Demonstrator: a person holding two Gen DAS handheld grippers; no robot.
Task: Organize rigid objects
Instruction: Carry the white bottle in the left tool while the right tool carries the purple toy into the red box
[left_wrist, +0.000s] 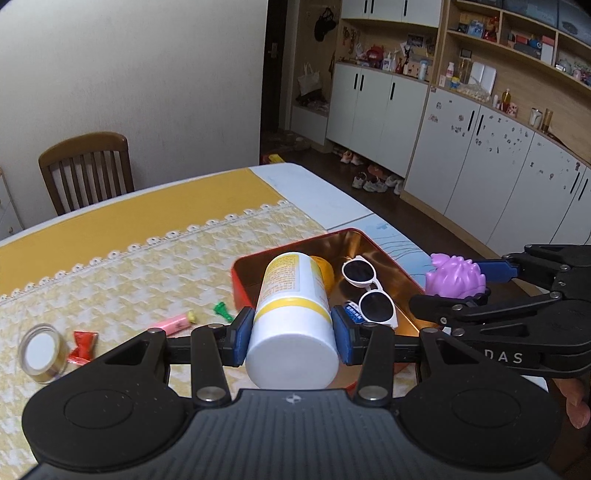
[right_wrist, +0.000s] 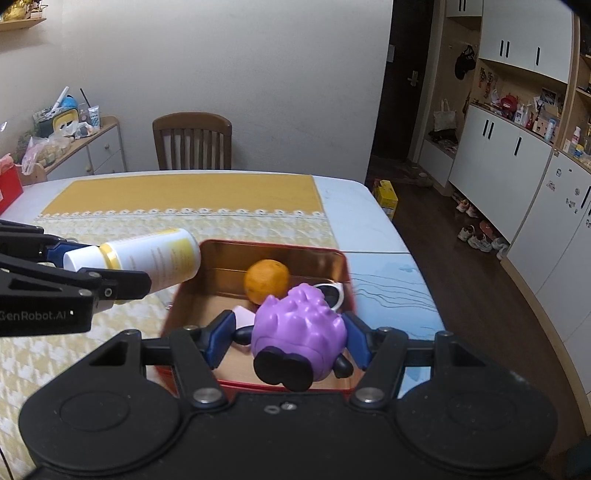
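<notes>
**Both grippers loaded above the red tin**

The left hand-held gripper clamps a white bottle with yellow bands, its blue pads pressed on either side near the cap end; the bottle lies tilted, its far end over the near-left rim of the red tin. The right hand-held gripper grips a purple spiky toy with black feet, held above the tin's near half. Inside the tin lie an orange, white sunglasses and a small blue-and-white packet. The tin sits on the table, partly on a yellow patterned cloth. Left of the tin, on the cloth, are a green piece, a pink tube, a red wrapped sweet and a round clear-lidded case. A wooden chair stands beyond the table's far edge.
</notes>
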